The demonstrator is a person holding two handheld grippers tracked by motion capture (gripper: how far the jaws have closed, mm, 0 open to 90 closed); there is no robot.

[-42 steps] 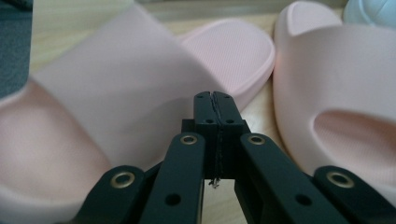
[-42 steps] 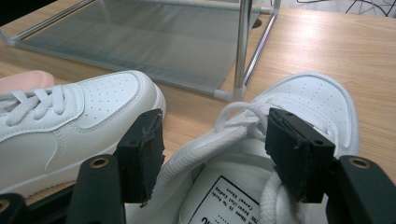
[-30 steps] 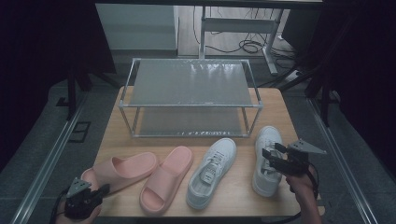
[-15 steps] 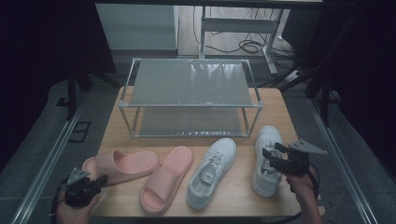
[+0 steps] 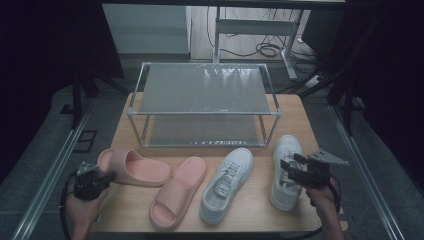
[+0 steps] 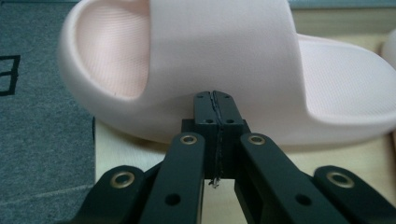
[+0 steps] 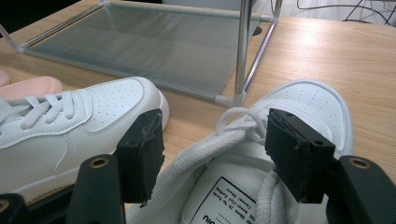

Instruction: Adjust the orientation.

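Two pink slides and two white sneakers lie in a row on the wooden table in front of a metal shoe rack (image 5: 205, 90). My left gripper (image 5: 109, 176) (image 6: 215, 100) is shut with nothing between its jaws. Its tips sit at the outer side of the left pink slide (image 5: 135, 169) (image 6: 233, 46), near the strap. My right gripper (image 5: 293, 167) (image 7: 215, 154) is open, one jaw on each side of the laced collar of the right sneaker (image 5: 287, 147) (image 7: 308, 102). The other sneaker (image 5: 225, 182) (image 7: 93, 112) lies just left of it.
The second pink slide (image 5: 177, 197) (image 7: 32, 86) lies between the left slide and the left sneaker. The rack has two mesh shelves, and its lower shelf (image 7: 154, 46) is bare. Bare table (image 5: 300, 115) shows to the rack's right. Dark floor surrounds the table.
My left gripper has moved forward from the table's near left corner up to the side of the left pink slide. The right gripper has stayed over the right sneaker.
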